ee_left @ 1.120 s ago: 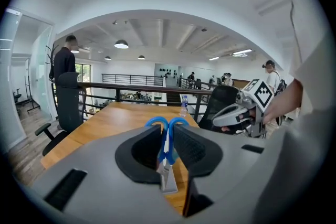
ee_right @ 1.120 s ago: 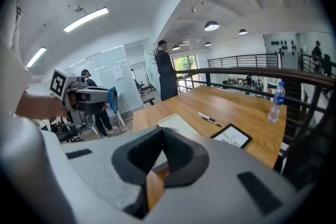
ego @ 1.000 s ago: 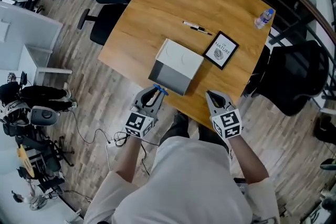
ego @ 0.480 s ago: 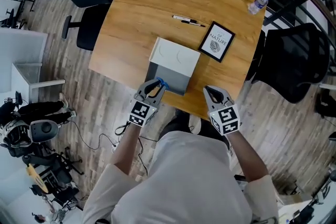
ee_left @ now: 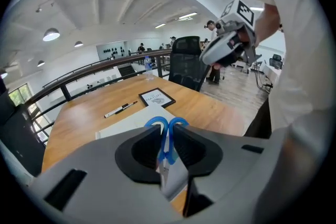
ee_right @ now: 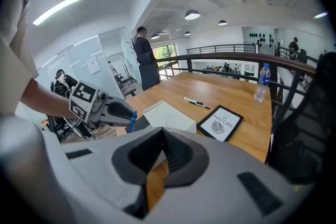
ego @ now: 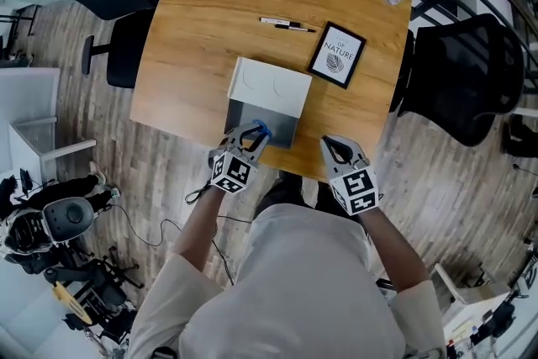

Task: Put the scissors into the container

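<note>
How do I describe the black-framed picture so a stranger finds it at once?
On the wooden table, just right of the white box container, lies a black-framed picture. Unlike the thin black-and-white pen beside it, it is flat, rectangular and reads NATURE.

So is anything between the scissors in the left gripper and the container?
Nothing visible does. The left gripper is shut on the blue-handled scissors, close to the near side of the container. Only its white top and grey near side show, so I can't tell where it opens.
</note>
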Action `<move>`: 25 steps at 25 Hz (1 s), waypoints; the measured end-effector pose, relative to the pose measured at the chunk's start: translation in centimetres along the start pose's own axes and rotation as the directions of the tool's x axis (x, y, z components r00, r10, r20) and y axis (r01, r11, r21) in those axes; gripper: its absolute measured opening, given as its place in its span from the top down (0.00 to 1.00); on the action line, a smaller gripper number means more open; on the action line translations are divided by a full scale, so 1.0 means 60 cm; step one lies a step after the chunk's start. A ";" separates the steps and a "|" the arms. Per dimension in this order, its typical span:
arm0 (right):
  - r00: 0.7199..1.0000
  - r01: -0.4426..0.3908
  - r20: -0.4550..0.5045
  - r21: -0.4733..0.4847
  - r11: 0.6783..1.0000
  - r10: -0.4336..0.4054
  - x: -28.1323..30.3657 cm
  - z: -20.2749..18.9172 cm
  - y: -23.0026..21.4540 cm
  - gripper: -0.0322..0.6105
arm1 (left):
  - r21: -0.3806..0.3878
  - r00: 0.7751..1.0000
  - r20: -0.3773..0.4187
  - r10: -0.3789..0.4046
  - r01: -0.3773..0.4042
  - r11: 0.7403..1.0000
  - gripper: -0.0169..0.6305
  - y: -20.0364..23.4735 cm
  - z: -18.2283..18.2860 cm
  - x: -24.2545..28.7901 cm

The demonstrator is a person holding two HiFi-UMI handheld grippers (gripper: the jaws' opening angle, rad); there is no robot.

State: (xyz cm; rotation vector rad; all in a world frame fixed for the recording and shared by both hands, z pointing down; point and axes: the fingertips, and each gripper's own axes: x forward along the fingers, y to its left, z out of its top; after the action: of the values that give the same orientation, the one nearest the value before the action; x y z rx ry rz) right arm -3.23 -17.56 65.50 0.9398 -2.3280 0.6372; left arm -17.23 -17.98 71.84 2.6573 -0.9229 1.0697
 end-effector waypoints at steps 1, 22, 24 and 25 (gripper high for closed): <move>1.000 0.003 -0.002 0.002 1.000 -0.003 0.001 -0.002 0.001 0.95 | 0.011 1.000 -0.009 -0.011 0.011 1.000 0.87 -0.004 -0.005 0.007; 0.997 0.059 -0.047 0.086 0.995 -0.055 0.020 -0.060 -0.012 0.95 | 0.057 0.973 -0.185 -0.138 0.151 0.987 0.87 -0.060 -0.081 0.142; 0.997 0.066 -0.050 0.096 0.993 -0.061 0.018 -0.065 -0.014 0.95 | 0.051 0.969 -0.200 -0.143 0.156 0.986 0.87 -0.061 -0.090 0.149; 0.997 0.069 -0.052 0.100 0.993 -0.064 0.017 -0.067 -0.014 0.95 | 0.049 0.967 -0.209 -0.145 0.158 0.986 0.87 -0.062 -0.094 0.153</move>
State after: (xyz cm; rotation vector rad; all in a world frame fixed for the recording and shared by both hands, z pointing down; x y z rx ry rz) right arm -2.00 -16.18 69.34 1.0315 -2.2298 0.7484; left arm -13.21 -17.66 82.52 2.5563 -0.6452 1.3253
